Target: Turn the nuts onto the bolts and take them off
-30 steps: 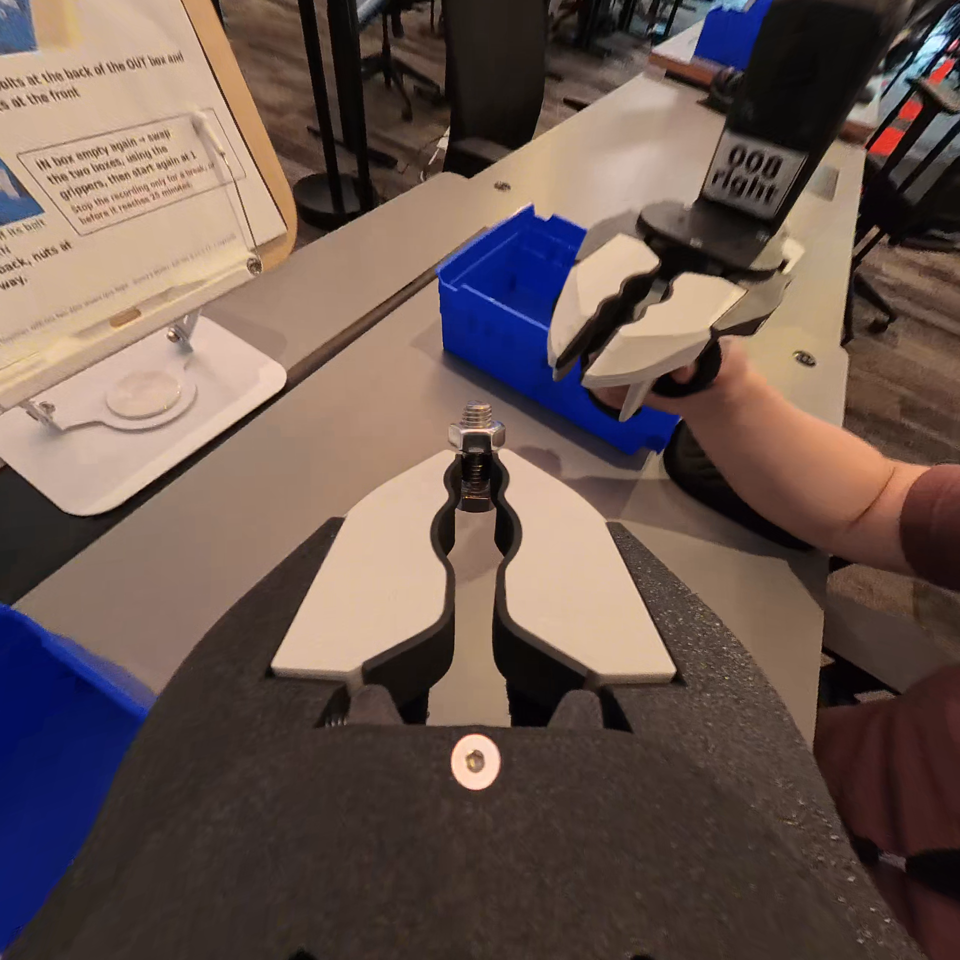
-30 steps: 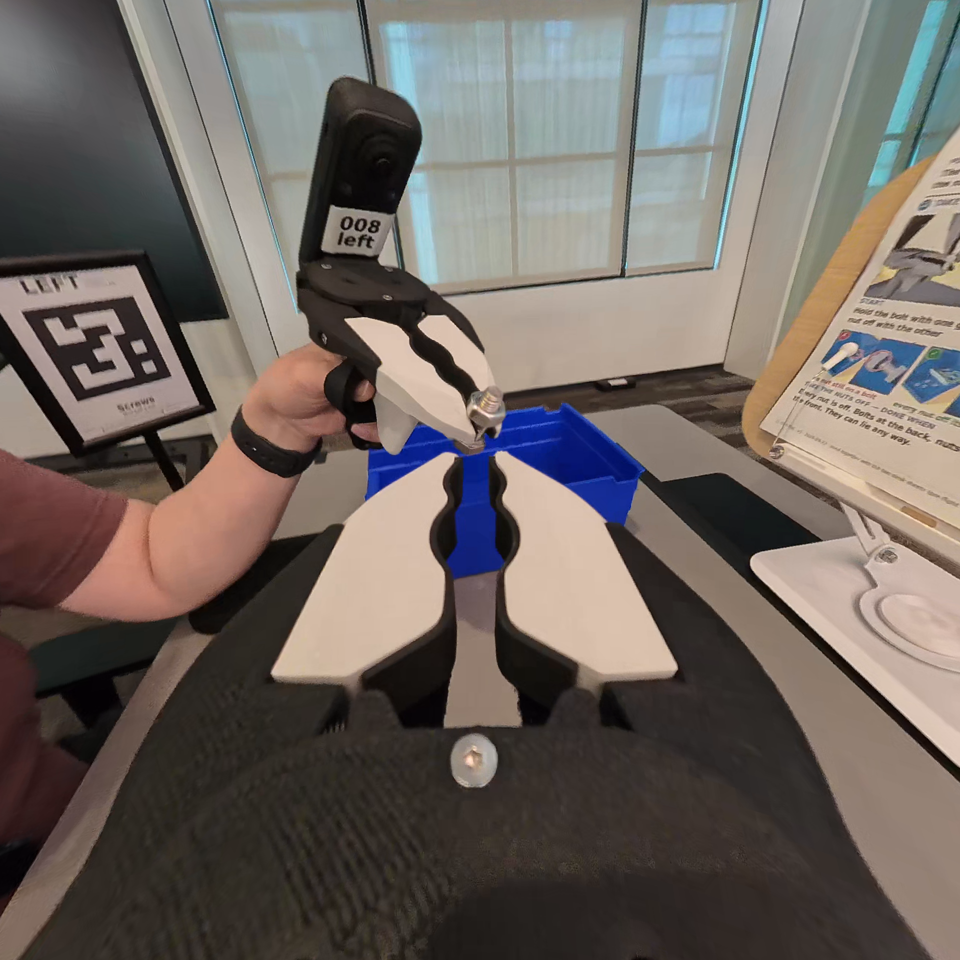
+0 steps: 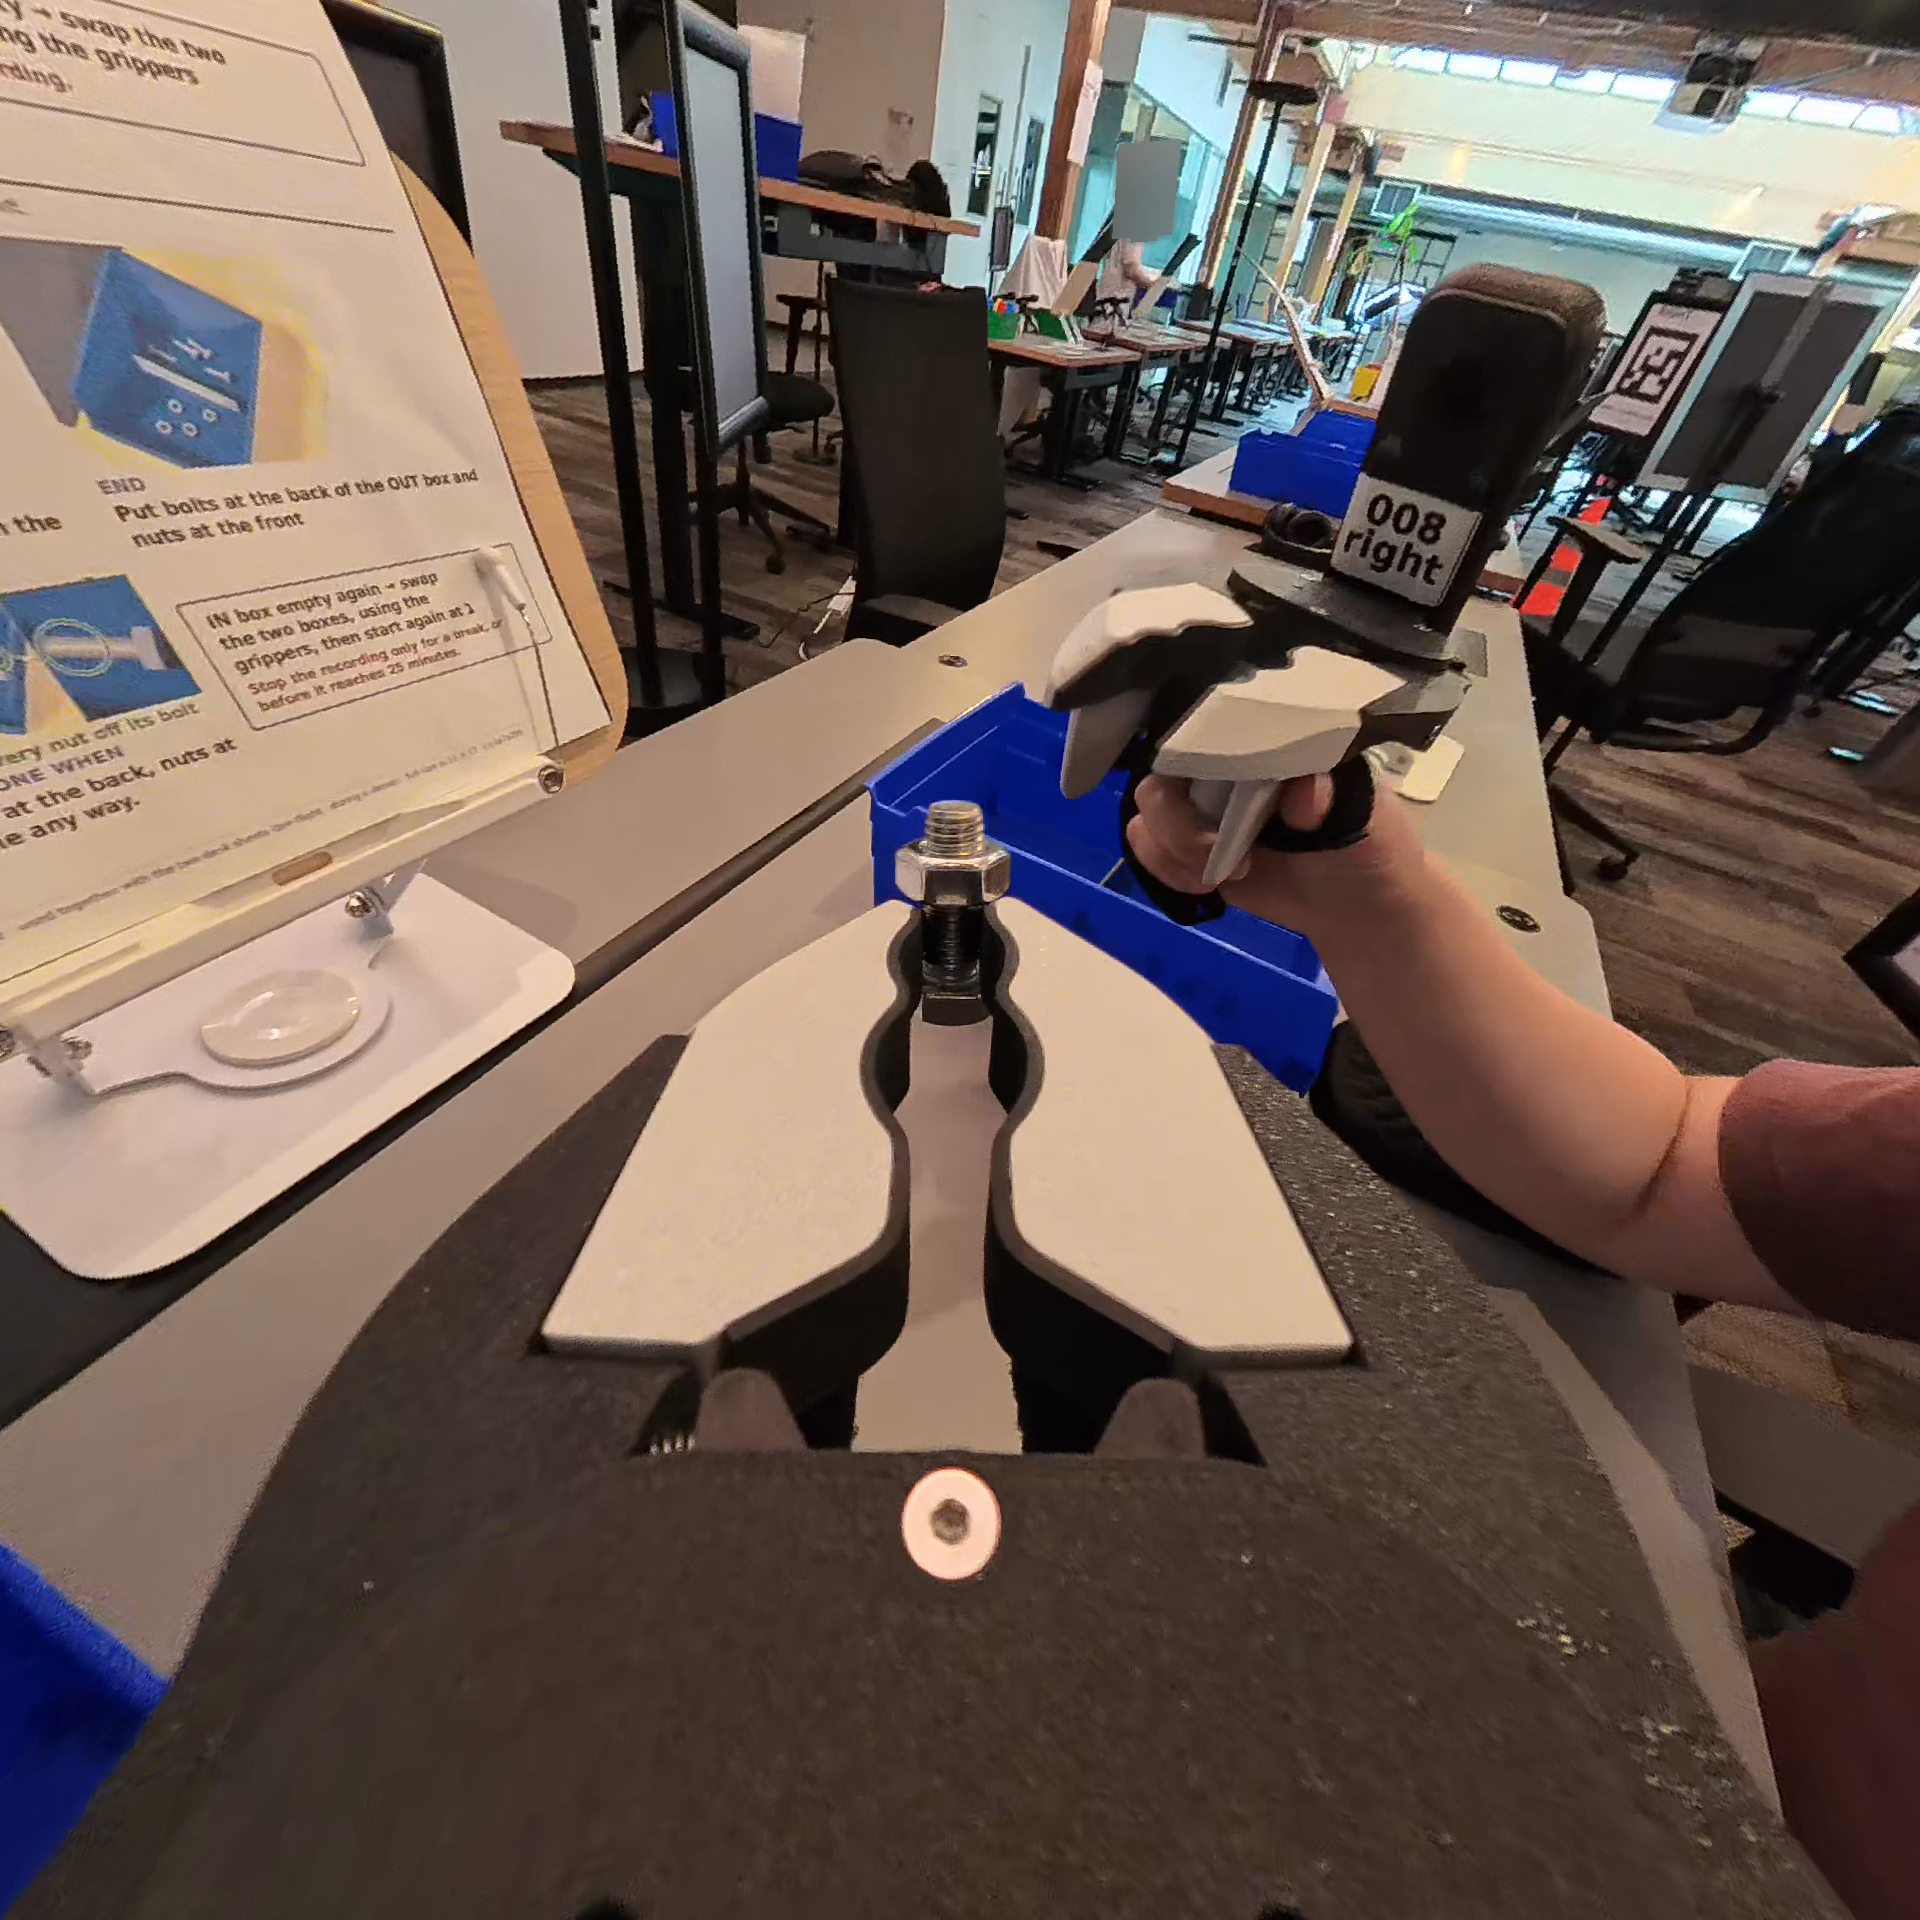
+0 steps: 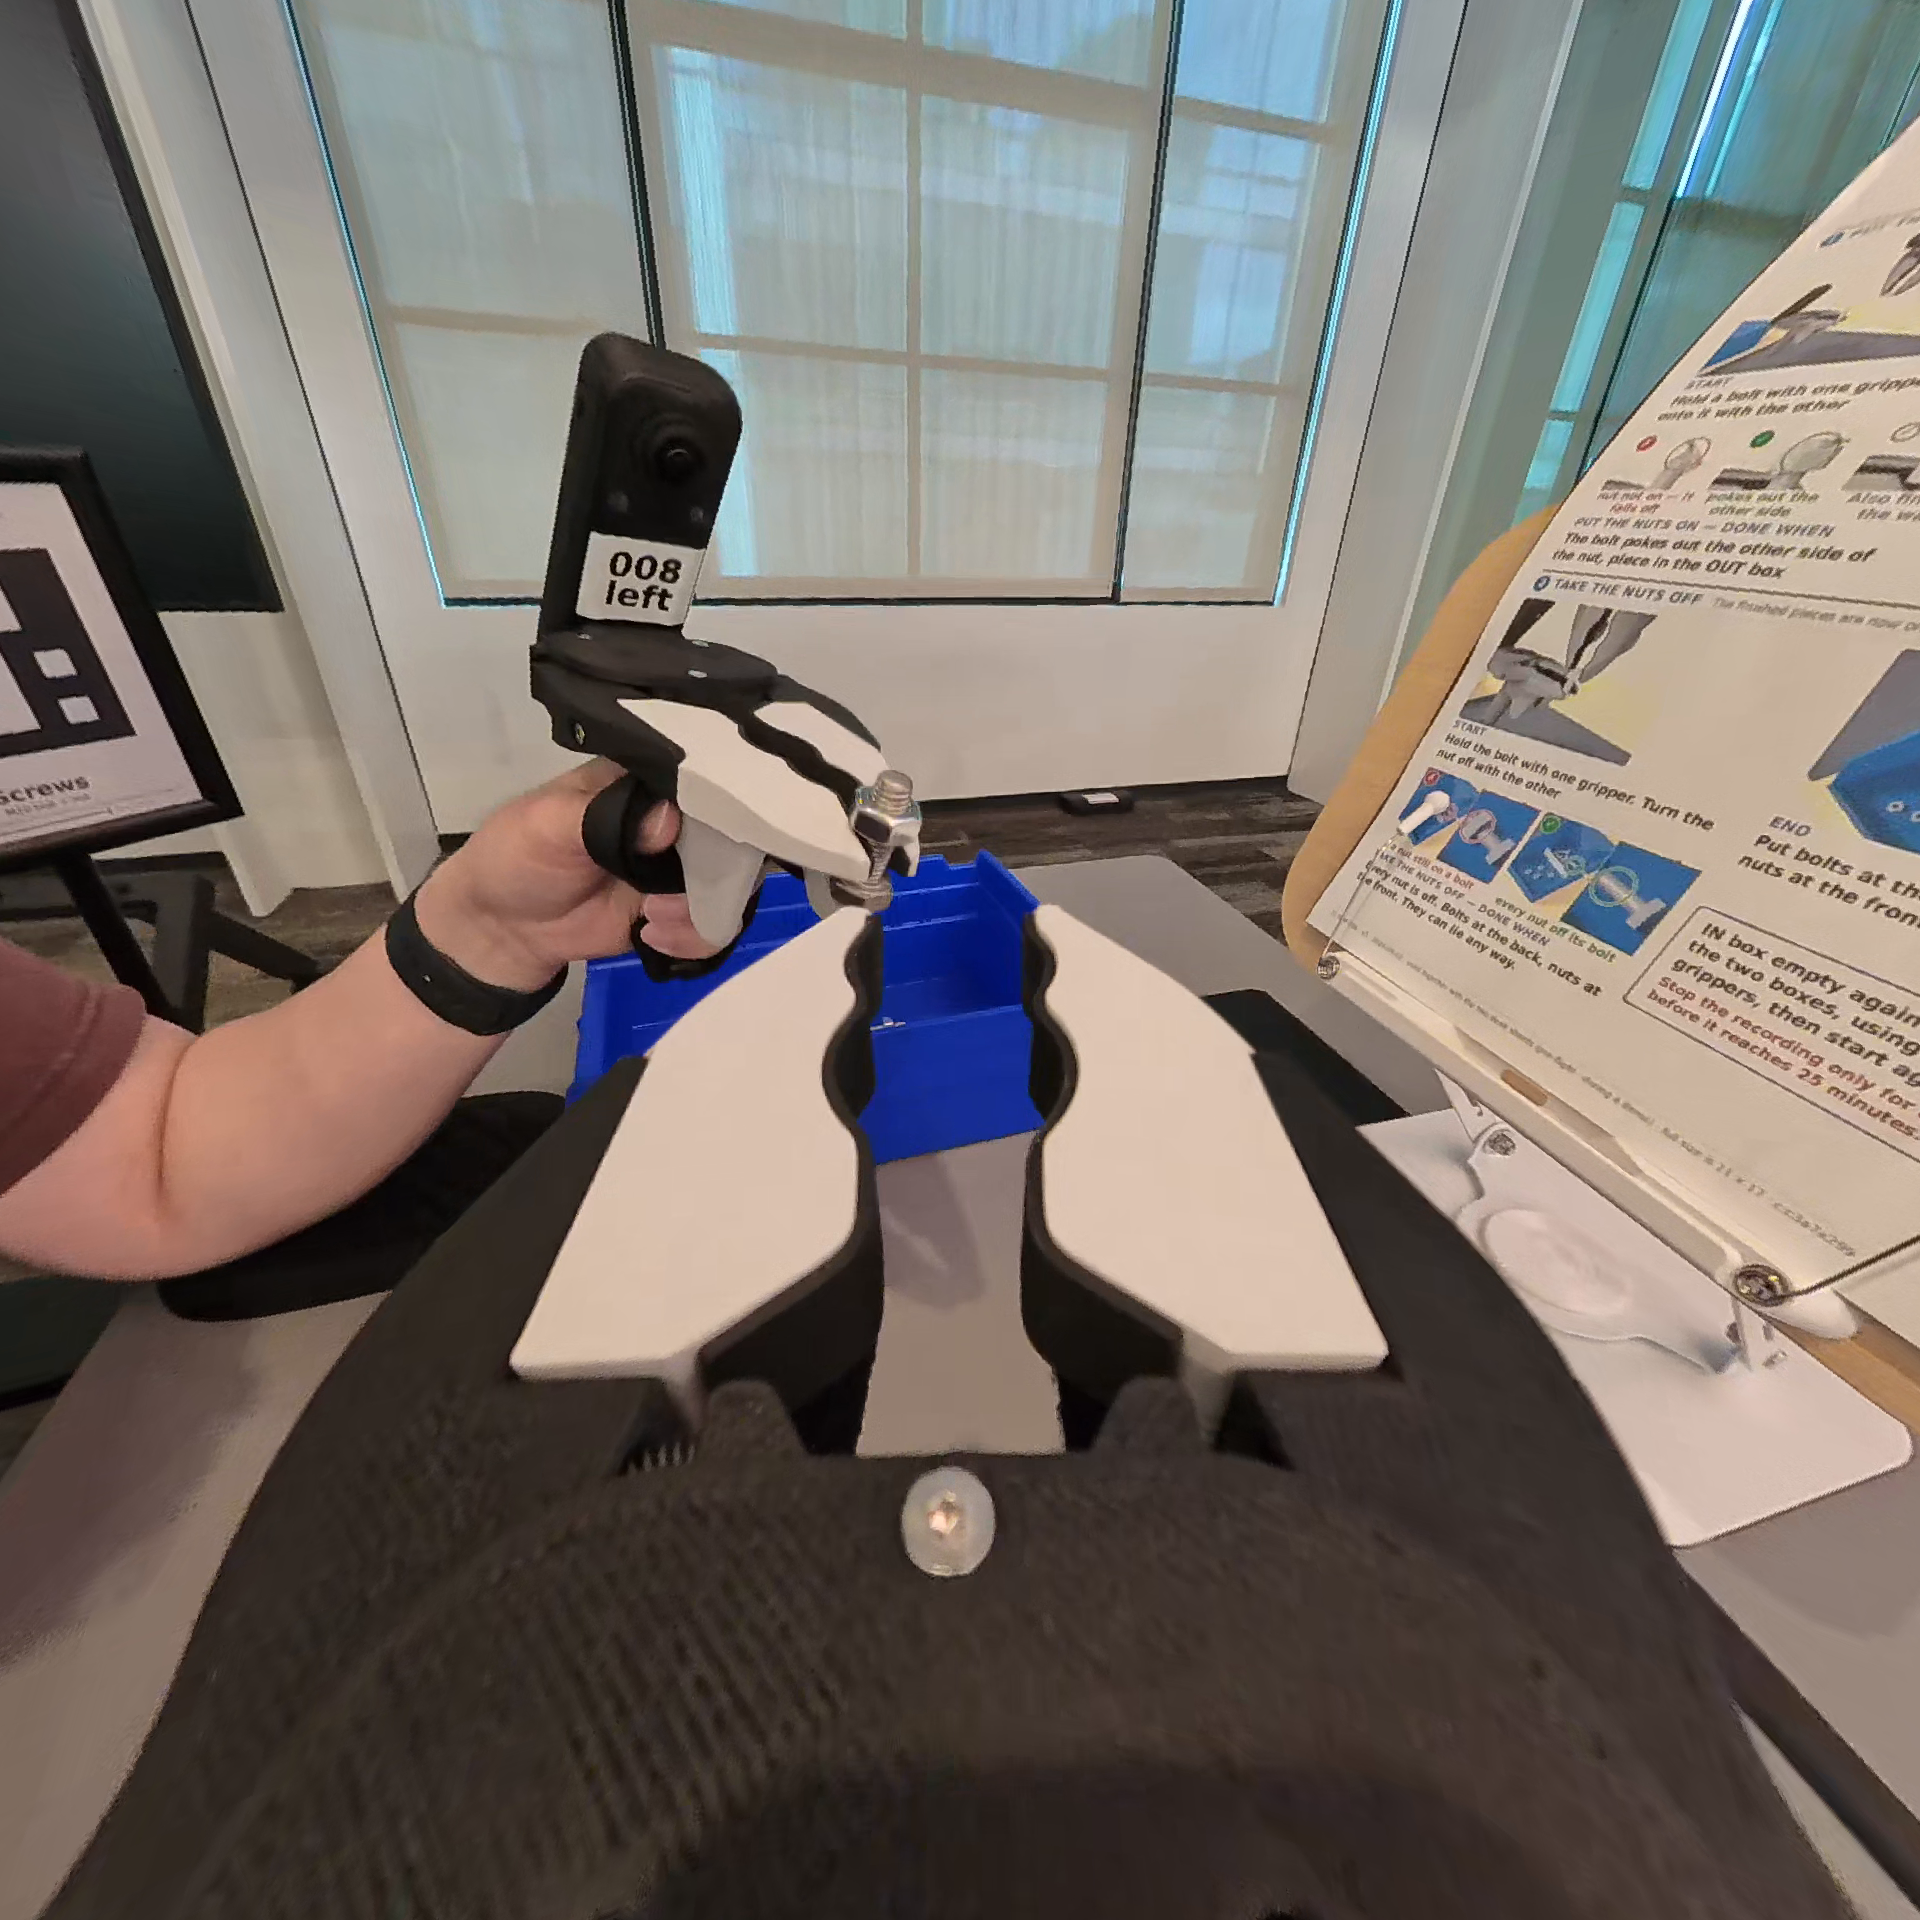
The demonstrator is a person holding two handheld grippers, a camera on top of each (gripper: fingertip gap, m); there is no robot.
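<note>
My left gripper [image 3: 951, 925] is shut on a dark bolt [image 3: 948, 961] and holds it upright above the grey table. A silver hex nut [image 3: 951, 871] sits on the thread just above the fingertips, and the thread end pokes out on top. My right gripper [image 4: 951, 925] is open and empty. In the left wrist view the right gripper [image 3: 1148, 821] hovers up and to the right of the bolt, apart from it. In the right wrist view the left gripper [image 4: 873, 862] holds the bolt with its nut [image 4: 885, 821] just above my right gripper's left fingertip.
A blue bin [image 3: 1143, 935] stands on the grey table [image 3: 623, 831] behind the bolt; it also shows in the right wrist view [image 4: 935, 1049]. A second blue bin [image 3: 52, 1714] is at the near left. An instruction board on a white stand [image 3: 260, 520] stands alongside. There is about 7 centimetres between the tips of the two grippers.
My right gripper has opened from nearly shut to wide. Both grippers have tilted upward. The left gripper still holds the bolt with the nut on it.
</note>
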